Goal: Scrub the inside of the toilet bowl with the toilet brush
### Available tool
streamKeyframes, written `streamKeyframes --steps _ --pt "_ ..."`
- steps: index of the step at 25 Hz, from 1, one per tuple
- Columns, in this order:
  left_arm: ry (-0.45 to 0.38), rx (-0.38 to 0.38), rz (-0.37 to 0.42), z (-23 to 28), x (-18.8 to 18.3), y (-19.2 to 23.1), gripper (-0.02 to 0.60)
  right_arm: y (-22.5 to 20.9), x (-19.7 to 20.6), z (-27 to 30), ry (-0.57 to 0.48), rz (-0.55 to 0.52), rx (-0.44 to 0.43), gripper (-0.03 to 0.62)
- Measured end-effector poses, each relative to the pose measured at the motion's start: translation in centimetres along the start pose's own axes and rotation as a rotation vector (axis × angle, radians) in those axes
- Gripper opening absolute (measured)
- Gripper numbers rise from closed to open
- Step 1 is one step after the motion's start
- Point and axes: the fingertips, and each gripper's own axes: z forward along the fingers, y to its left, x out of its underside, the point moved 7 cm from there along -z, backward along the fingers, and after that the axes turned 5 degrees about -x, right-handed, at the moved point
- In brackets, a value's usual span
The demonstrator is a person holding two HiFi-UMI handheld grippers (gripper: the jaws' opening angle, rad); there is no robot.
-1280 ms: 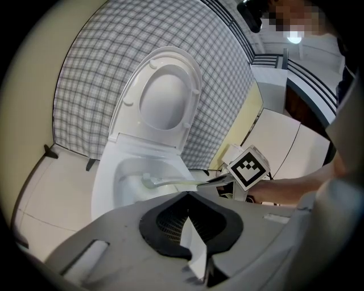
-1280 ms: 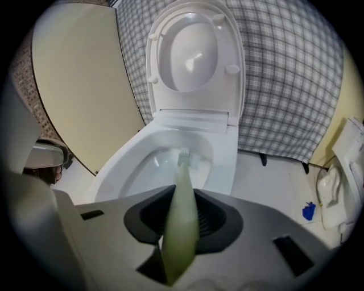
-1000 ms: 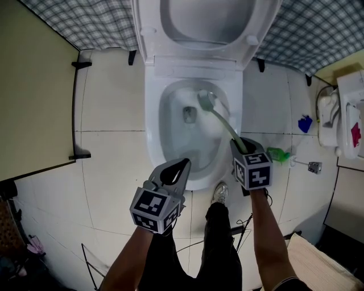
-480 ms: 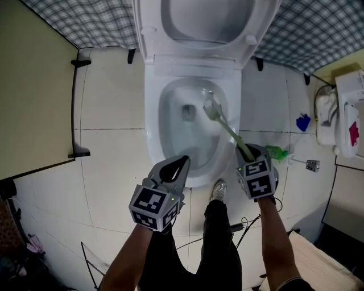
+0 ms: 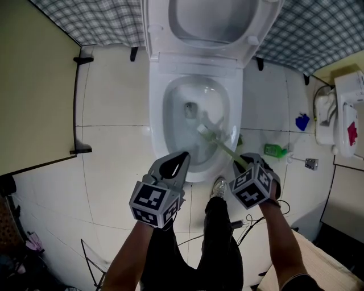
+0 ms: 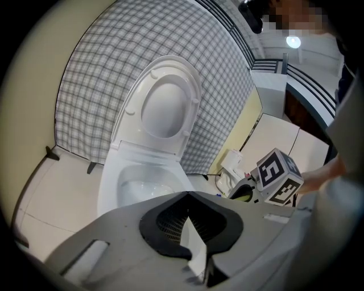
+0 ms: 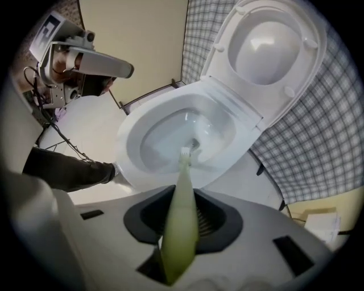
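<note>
Right gripper first, nearest me. Its jaws are clamped on the pale green handle of the brush, partway closed round it, and the grip looks firm. I have just pulled that hand back toward me and rolled the wrist, so its marker cube now sits cocked.

That drags the head with it. A second ago it was up at the back of the bowl. Half a second ago it was on the right-hand wall. Now it is low on the near right side, and it looks to be against the porcelain. So I read this as one sweep, back to front down the right flank. The scrub is well under way, and I'd guess the left wall is still owed a pass.

Left gripper hangs beside the near rim, tips together, nothing in them. It has hardly stirred.

Inside the bowl there is only the brush head, plus a little water round the drain.

Beyond that the lid stands up, out of my way. A green thing lies on the floor to the right; I cannot tell what it is.
</note>
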Motion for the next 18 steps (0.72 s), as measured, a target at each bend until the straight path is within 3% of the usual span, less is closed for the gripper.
streamKeyframes --steps 9,18 --pt "-0.013 -0.017 -0.009 -1.4 0.1 0.5 0.009 3.1 -0.2 -0.2 0.044 -0.035 -0.091 0.101" --pt "0.004 -0.043 -0.008 -2.1 1.0 1.4 0.010 7.0 -0.2 1.1 -0.043 0.098 -0.214 0.101"
